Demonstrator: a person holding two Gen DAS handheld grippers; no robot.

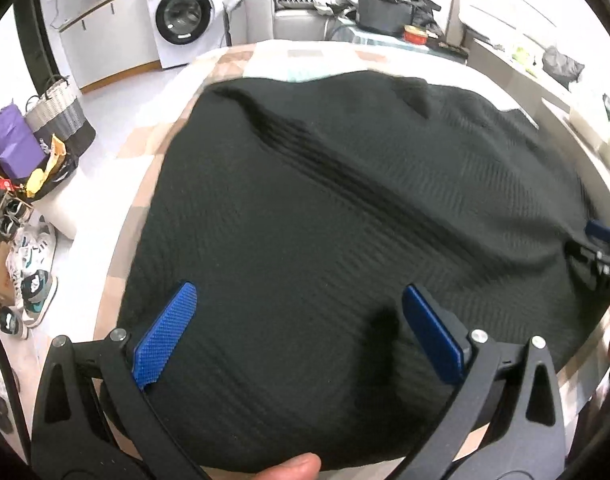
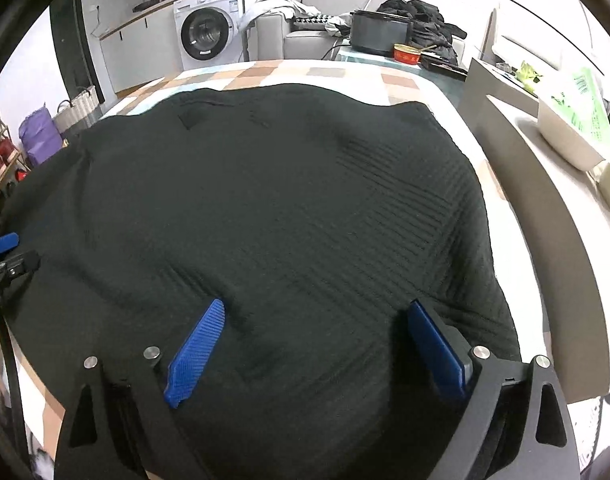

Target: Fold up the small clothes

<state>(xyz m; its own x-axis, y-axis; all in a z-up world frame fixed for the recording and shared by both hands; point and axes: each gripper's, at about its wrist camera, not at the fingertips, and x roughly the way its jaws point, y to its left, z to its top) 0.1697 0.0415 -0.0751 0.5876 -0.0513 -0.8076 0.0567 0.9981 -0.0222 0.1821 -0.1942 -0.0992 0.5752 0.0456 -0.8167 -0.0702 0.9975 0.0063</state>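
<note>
A black ribbed knit garment (image 1: 345,208) lies spread over a table with a checked cloth (image 1: 265,56); it also fills the right wrist view (image 2: 285,208). My left gripper (image 1: 299,294) is open, its blue pads (image 1: 165,336) wide apart just above the garment's near left part. My right gripper (image 2: 317,308) is open too, its blue pads (image 2: 195,352) above the near right part. Each gripper shows at the edge of the other's view: the right one (image 1: 603,236) and the left one (image 2: 1,244). Neither holds cloth.
A washing machine (image 1: 185,12) and a grey sofa with clothes (image 1: 289,4) stand behind the table. A dark pot (image 2: 381,32) and a red tin (image 2: 407,54) sit at the far end. Baskets, bags and shoes (image 1: 33,280) lie on the floor at left. A counter (image 2: 545,184) runs along the right.
</note>
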